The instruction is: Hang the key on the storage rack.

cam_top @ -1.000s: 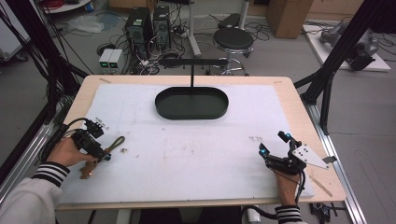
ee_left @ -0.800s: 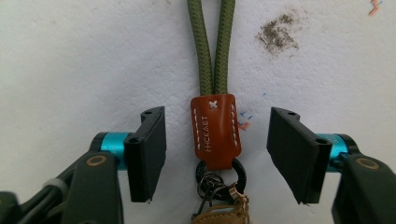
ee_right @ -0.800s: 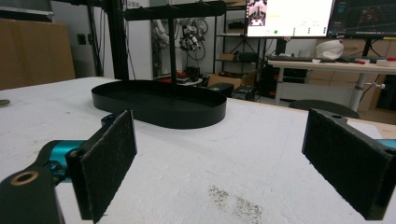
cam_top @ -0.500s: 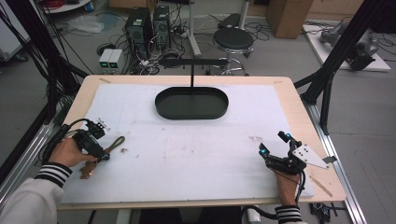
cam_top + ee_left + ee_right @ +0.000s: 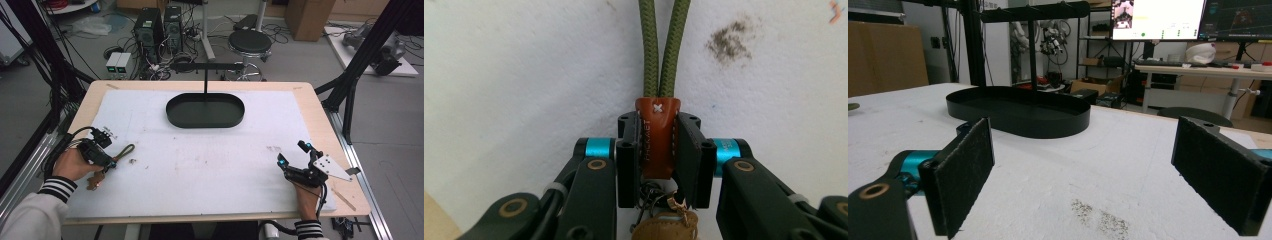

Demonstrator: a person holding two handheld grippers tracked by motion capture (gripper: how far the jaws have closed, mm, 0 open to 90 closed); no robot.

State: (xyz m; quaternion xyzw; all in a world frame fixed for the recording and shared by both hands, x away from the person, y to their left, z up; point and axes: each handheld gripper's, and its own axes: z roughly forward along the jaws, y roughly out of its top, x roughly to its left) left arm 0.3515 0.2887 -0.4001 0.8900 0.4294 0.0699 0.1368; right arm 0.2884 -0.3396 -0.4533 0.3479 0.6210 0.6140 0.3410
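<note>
Here the left hand-held gripper (image 5: pixel 658 165) pinches the brown leather tab (image 5: pixel 657 137); its green cord (image 5: pixel 663 47) runs ahead.

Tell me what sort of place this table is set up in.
Most likely a robotics or data-collection lab. Desktop computer towers and loose cables sit on the floor behind the table, black frame struts flank it, and the right gripper view shows a desk with lit monitors.

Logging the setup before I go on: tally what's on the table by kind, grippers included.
Grippers: 2, left shut on the keychain, right open.
Black oval tray with its T-stand: 1.
Keychain, a green cord loop with a brown leather tab: 1.
Total: 4.
</note>
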